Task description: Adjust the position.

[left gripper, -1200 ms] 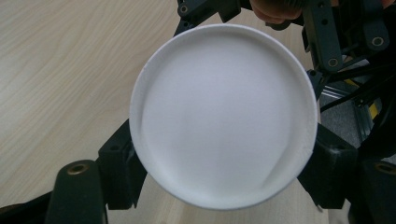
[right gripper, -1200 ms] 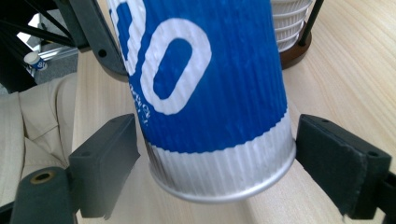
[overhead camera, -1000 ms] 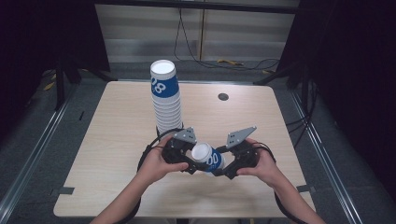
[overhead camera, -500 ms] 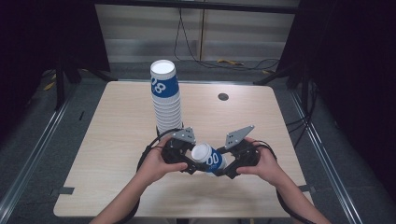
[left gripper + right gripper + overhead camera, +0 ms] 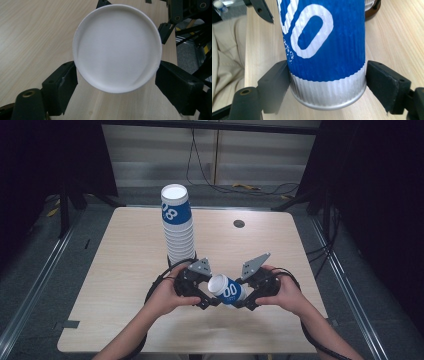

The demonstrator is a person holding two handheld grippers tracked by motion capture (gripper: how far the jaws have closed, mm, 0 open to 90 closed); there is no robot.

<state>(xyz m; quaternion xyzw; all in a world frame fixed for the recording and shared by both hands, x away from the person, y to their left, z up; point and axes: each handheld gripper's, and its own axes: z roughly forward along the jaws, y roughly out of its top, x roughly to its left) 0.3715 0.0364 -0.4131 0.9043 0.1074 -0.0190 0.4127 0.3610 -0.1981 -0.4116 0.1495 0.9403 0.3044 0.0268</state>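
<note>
Left tongs (image 5: 209,301) have just opened off the blue-and-white ribbed paper cup (image 5: 228,290); right tongs (image 5: 242,303) clamp its base. Handover step; next, left withdraws.

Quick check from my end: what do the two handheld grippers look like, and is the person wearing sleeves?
Both the left gripper and the right gripper are black, each topped by a grey three-cornered plate. Thick black jaws with flat pads show in both gripper views. Black cables loop from each. The forearms are bare, with no sleeves in sight.

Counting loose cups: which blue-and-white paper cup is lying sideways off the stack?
The single cup between the two grippers at the table's near edge; it lies tilted sideways, while the other cups stand nested upright in the tall stack.
</note>
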